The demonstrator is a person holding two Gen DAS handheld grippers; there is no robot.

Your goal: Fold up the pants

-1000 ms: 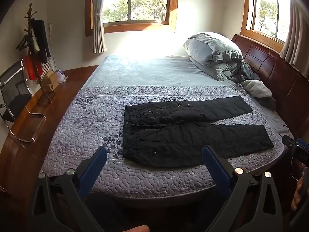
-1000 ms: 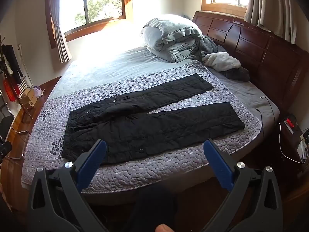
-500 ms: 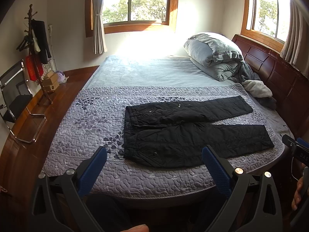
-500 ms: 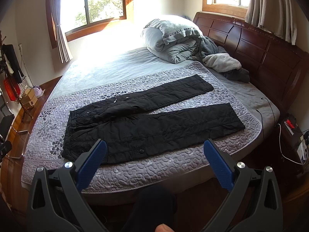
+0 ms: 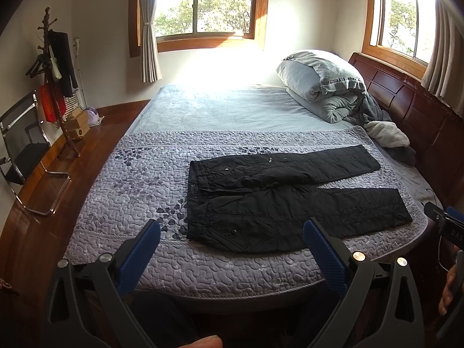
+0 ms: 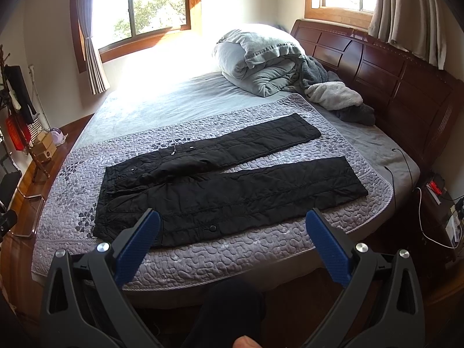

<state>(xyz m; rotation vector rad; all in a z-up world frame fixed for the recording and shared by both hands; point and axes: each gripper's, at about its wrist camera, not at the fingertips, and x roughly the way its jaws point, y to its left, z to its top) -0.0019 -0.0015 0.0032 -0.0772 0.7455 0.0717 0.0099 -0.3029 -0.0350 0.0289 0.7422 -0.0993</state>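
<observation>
Black pants [image 5: 284,200] spread flat on quilted bed cover [image 5: 139,185], legs apart. Left gripper [image 5: 232,240] and right gripper [image 6: 233,232] above near bed edge, jaws released, nothing grasped.

a grey duvet [image 5: 322,87] bundled at upper right, a coat rack [image 5: 55,81] and chair [image 5: 23,150] far left, a wooden headboard [image 6: 385,78] at right.

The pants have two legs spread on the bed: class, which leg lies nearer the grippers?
The lower, wider-looking leg, running along the quilt's front edge. The other leg angles away toward the pillows, with a gap between them.
</observation>
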